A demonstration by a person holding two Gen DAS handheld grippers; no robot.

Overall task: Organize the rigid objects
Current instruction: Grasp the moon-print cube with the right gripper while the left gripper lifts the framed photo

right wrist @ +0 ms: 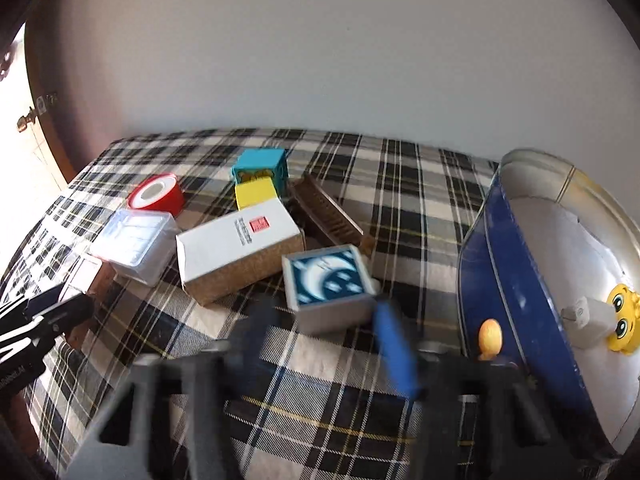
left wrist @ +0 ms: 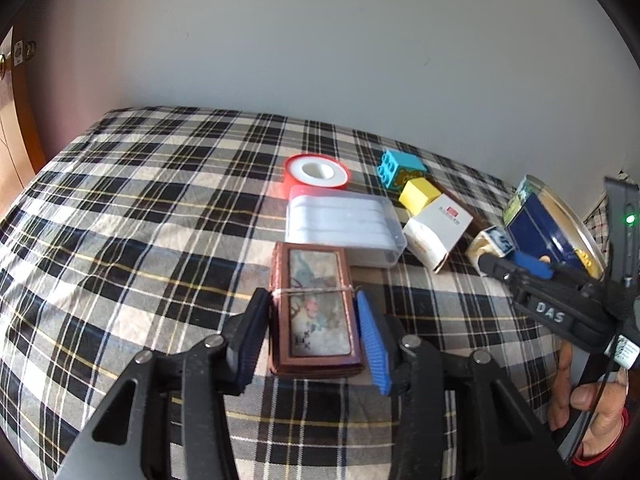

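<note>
A brown wooden box (left wrist: 314, 312) with a faded picture lid and a string tied round it lies on the plaid bedcover (left wrist: 140, 200). My left gripper (left wrist: 314, 320) is shut on its sides, and both also show at the left edge of the right wrist view, the box (right wrist: 90, 276) and the gripper (right wrist: 52, 312). A small cube with a blue moon face (right wrist: 328, 284) sits at the tips of my right gripper (right wrist: 326, 308), whose blurred fingers flank its near corners. Whether the pads press on it I cannot tell. The left wrist view shows that gripper (left wrist: 506, 262) at the cube (left wrist: 490, 240).
Behind lie a red tape roll (left wrist: 316, 172), a clear plastic case (left wrist: 340, 224), a teal block (left wrist: 398, 168), a yellow block (left wrist: 420, 194) and a white carton (left wrist: 438, 232). An open blue round tin (right wrist: 500, 280) at the right holds a yellow smiley toy (right wrist: 622, 316). A wall bounds the far side.
</note>
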